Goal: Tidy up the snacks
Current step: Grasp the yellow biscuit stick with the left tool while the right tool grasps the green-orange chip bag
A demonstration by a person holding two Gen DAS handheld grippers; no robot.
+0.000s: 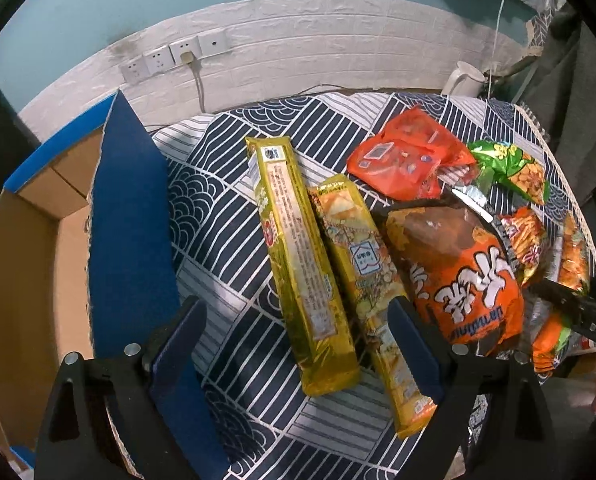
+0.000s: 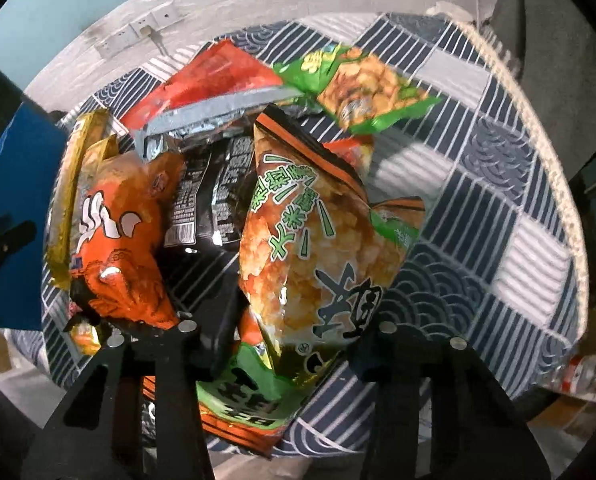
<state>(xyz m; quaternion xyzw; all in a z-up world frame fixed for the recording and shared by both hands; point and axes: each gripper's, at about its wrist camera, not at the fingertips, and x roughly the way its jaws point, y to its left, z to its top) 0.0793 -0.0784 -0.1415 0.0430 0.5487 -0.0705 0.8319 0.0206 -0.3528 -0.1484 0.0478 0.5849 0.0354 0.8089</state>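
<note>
Left claw spread wide at frame bottom, nothing gripped. Right claw pinched on a bag, lower centre.

Yellow snack packs glossy plastic film, crinkled. Orange chip bag shiny foil-type plastic w/ glare. Green-orange rice cracker bag glossy, creased. Tablecloth matt woven cloth, fringed edge. Cardboard box matt brown paperboard. Left gripper matt black plastic, metal screws.
</note>
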